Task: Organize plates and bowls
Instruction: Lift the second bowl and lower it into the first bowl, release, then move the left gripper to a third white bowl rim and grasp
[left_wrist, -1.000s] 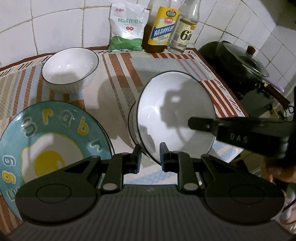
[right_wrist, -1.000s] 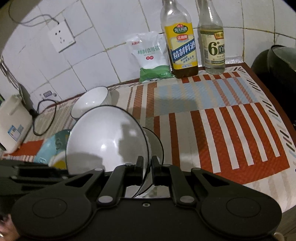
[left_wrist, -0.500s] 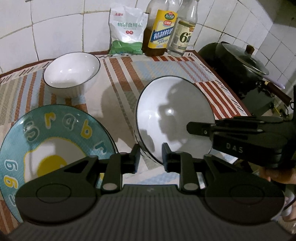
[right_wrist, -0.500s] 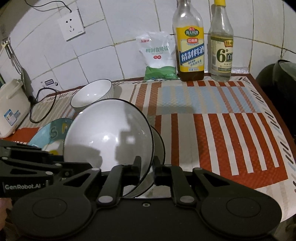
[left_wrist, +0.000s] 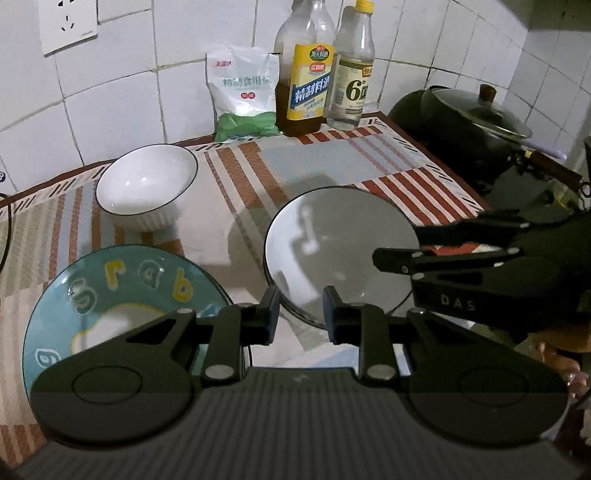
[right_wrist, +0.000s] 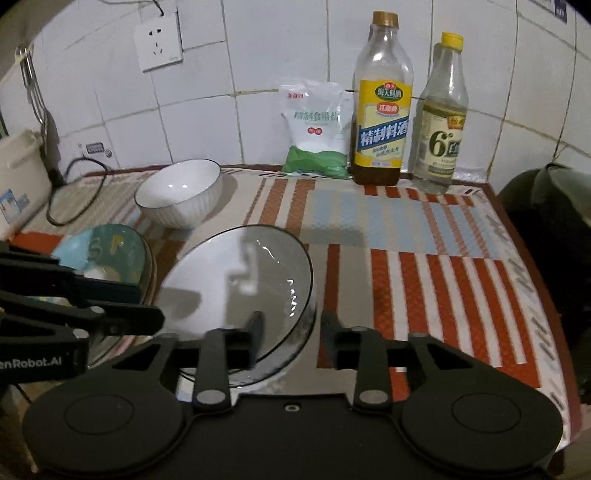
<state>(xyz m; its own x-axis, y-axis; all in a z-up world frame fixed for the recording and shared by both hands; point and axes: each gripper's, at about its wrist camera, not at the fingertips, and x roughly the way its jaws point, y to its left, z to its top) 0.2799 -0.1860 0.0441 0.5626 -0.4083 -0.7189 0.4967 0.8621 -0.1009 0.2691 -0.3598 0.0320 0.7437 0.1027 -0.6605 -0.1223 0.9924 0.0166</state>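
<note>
A large white bowl sits upright on the striped bench, seemingly nested in another like it. The right gripper has just been opening; its jaws now straddle the bowl's near rim without pressing it. The left gripper has its jaws apart a little at the opposite rim, gripping nothing. A smaller bowl stands well apart near the wall; a teal plate lies just beside the large bowl. The risk, I think: pulling back either gripper carelessly could snag a rim, tip the bowl or knock it against the plate.
</note>
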